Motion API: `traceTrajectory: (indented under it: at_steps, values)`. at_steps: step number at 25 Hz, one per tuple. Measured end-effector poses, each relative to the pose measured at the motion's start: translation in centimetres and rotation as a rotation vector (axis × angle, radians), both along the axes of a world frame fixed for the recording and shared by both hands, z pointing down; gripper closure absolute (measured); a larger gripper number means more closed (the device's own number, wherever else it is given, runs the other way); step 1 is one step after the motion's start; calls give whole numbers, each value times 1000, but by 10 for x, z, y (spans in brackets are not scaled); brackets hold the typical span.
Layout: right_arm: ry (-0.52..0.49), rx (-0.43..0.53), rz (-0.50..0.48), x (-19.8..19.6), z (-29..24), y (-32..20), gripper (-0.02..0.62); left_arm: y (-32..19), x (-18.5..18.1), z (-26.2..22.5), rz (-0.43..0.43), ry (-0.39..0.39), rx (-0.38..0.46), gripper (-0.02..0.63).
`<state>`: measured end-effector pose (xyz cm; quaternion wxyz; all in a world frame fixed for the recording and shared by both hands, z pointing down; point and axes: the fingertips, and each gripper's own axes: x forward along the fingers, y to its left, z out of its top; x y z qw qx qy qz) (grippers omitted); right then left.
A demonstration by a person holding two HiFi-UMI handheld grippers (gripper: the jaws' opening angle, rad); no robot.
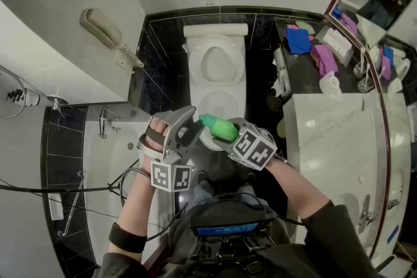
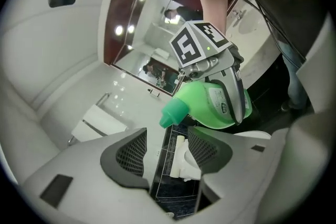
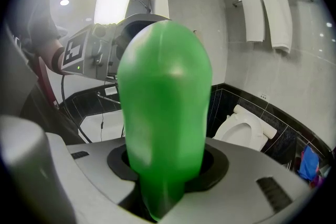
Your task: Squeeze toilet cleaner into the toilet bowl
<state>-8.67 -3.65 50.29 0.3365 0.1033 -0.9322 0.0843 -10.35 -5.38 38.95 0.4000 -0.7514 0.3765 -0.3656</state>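
Right gripper view is filled by a bright green plastic bottle of toilet cleaner [image 3: 165, 102]. The right tongs [image 3: 167, 173] are clamped on its body and hold it in the air, in front of the person. In the left gripper view the bottle lies roughly level, with its paler green nozzle cap [image 2: 172, 113] pointing toward the left tongs [image 2: 167, 152]. Those stand apart with nothing between the pads, just short of the cap. The cap sits on the neck; I cannot tell whether it is loosened.

Farther on, the white toilet [image 1: 217, 75] stands against the black-tiled wall. From the head view the bottle hangs near the bowl's front rim.

The step in hand looks like opening the bottle, with squeezing not yet begun. Next, the left tongs probably need to close squarely on the cap and turn it off, or clear away. The right would then tip the nozzle down over the bowl and press.
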Motion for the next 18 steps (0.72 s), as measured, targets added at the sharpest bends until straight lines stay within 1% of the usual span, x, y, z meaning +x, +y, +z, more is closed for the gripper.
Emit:
traceTrajectory:
  at_steps: [7,13,18]
  values:
    - [8,-6,7,4,4,-1,414,3,12,0,37,-53,23,354]
    - [19,-13,2,7,6,-5,414,3,18,5,75,-162,66,354]
    - [24,-17,1,8,7,-7,414,-1,23,2,86,-195,94,354]
